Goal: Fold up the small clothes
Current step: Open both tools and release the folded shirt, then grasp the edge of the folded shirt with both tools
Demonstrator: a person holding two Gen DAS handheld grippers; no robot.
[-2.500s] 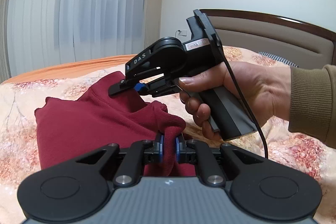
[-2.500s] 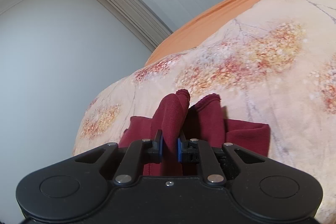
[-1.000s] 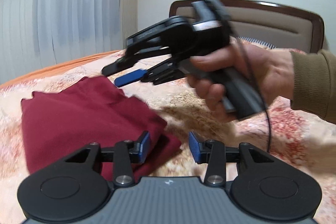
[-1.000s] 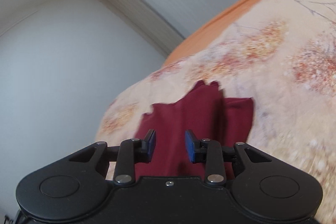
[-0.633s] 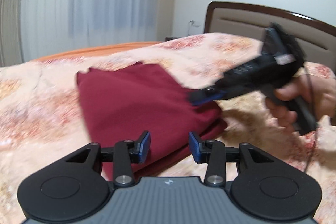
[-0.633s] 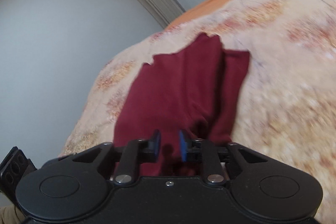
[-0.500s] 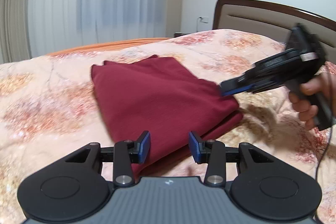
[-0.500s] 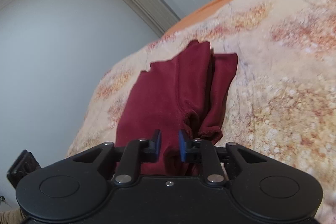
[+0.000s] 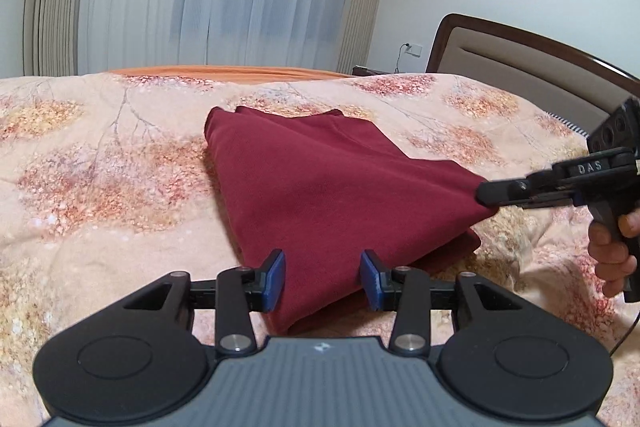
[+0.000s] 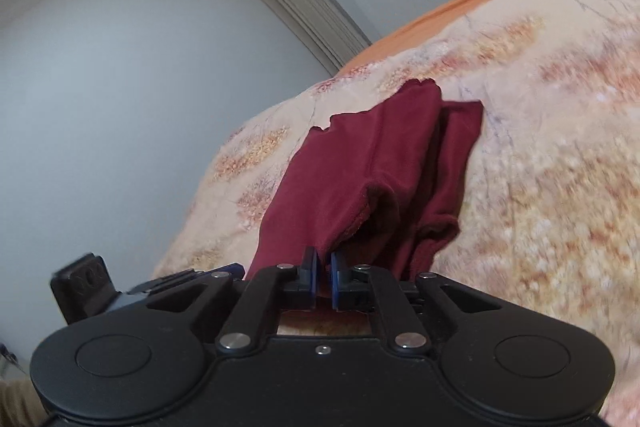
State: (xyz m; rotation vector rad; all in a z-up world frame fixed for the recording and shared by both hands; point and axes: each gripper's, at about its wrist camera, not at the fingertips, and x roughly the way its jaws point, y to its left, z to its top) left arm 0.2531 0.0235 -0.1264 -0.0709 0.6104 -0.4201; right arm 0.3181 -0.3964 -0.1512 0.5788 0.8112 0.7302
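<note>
A folded dark red garment lies on a floral bedspread. The right gripper pinches its corner; the left gripper (jaws wide) straddles its near edge.

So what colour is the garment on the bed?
Dark red garment, plain with no pattern; the left wrist view shows it best.

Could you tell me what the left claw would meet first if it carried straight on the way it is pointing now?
Most likely the dark red garment: the open left claw already straddles its near folded corner, so going on would run into the cloth lying on the floral bedspread. How high it sits above the cloth is unclear.
</note>
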